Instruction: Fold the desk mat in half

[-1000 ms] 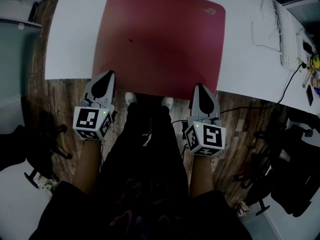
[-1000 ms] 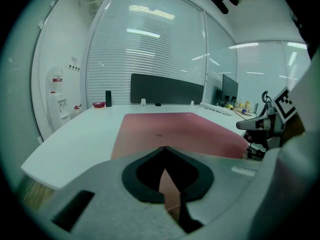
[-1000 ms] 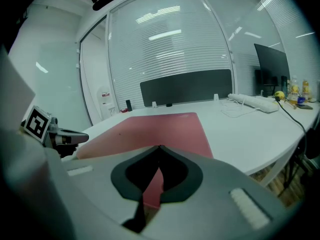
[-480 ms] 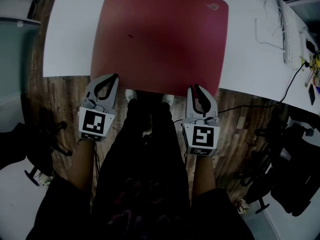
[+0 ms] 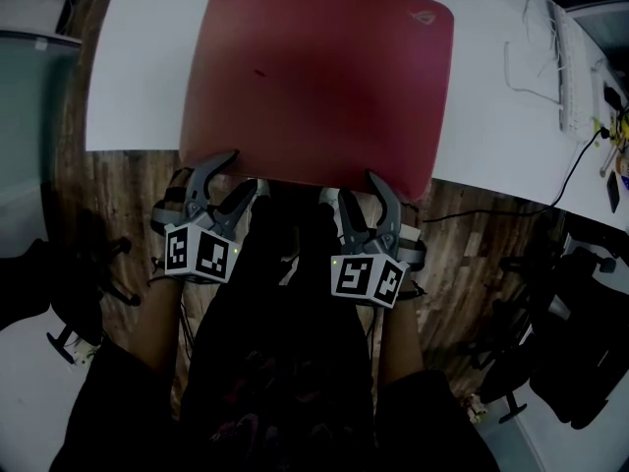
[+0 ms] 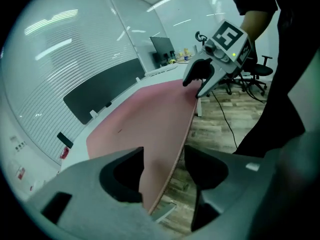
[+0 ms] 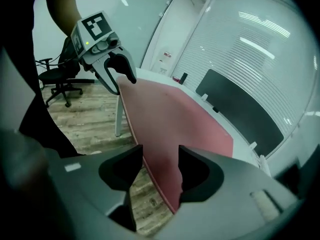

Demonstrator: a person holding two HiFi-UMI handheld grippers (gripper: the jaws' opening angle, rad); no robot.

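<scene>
Black clothing [image 5: 285, 362]; grey left hand-held gripper [image 5: 246, 168], black-white marker cube [image 5: 201, 252].

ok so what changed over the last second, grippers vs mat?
Both grippers rolled onto their sides at the mat's near edge. The jaws of the left gripper and the right gripper were shut and have just been opening. Each pair now straddles the near edge of the desk mat, with nothing clamped yet. The mat stayed flat and unfolded on the table.

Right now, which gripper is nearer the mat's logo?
Right. Jaws just opened, both straddle the desk mat's near edge: right gripper on the logo's side, left gripper on the other side.
</scene>
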